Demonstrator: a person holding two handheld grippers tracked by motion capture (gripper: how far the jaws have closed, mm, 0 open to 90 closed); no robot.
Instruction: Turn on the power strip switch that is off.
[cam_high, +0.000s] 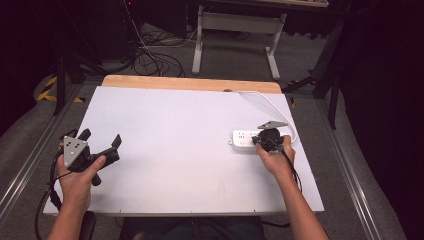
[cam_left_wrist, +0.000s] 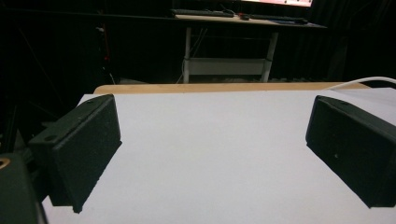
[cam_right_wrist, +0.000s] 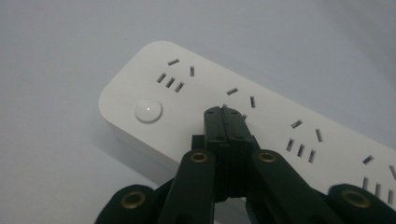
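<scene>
A person seated at a white table (cam_high: 175, 150) works with a hand-held gripper in each hand, seen from above. At the table's left edge, the left hand (cam_high: 77, 180) holds the left gripper (cam_high: 102, 140) just over the surface, its grey three-cornered plate (cam_high: 74, 150) facing up and its two black jaws spread wide apart with nothing between them; in the left gripper view the same jaws stand far to either side of a bare stretch of white tabletop (cam_left_wrist: 210, 154), with a wooden strip (cam_left_wrist: 224, 87) along the far edge and a white cable (cam_left_wrist: 359, 81) crossing the corner at right. The middle of the table lies bare. Toward the right side, a white power strip (cam_high: 242, 140) rests flat on the table, its white cord (cam_high: 272, 107) looping back toward the far edge. The right hand (cam_high: 277, 160) holds the right gripper (cam_high: 257, 141) down over the strip. In the right gripper view the right gripper's (cam_right_wrist: 227, 114) jaws are pressed together, their tips at the top face of the power strip (cam_right_wrist: 196, 93) among the socket slots, just right of the round white button (cam_right_wrist: 148, 111); nothing is clamped between them. Beyond the table stand a desk frame (cam_high: 235, 30) and cables (cam_high: 150, 55) on the grey floor.
</scene>
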